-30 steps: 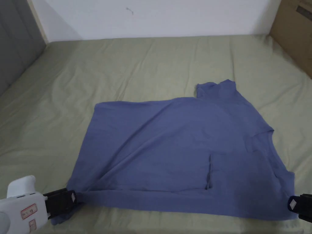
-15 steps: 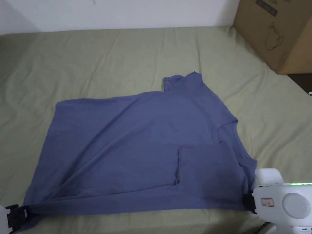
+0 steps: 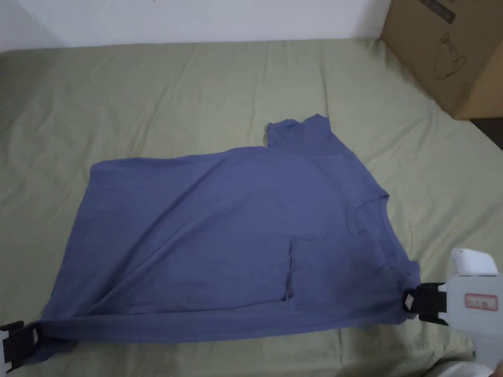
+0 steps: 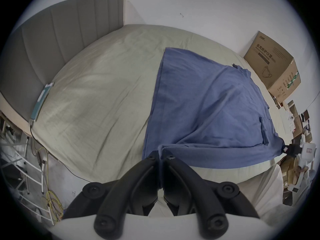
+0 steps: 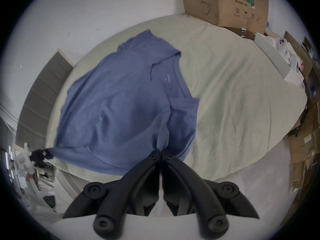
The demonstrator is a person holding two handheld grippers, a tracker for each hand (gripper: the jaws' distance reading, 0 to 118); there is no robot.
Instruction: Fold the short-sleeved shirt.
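A blue short-sleeved shirt (image 3: pixel 221 235) lies spread on the bed, neckline to the right, one sleeve (image 3: pixel 302 135) sticking out at the far edge. Its near edge is doubled over into a long fold and pulled taut between the two grippers. My left gripper (image 3: pixel 35 336) is shut on the near left corner of the shirt (image 4: pixel 207 105), its jaws pinching the cloth (image 4: pixel 161 154). My right gripper (image 3: pixel 408 300) is shut on the near right corner by the shoulder, cloth of the shirt (image 5: pixel 121 96) bunched between its jaws (image 5: pixel 161 152).
The bed sheet (image 3: pixel 147 88) is pale green and wrinkled, with open space beyond and left of the shirt. A large cardboard box (image 3: pixel 452 54) stands at the far right corner. A grey headboard (image 4: pixel 52 36) is at the left end. Clutter lies off the bed's right side (image 5: pixel 303 105).
The head camera swung right. The right gripper drew back to the right, its black jaws now showing, still holding the corner; the near fold stays stretched between both grippers.
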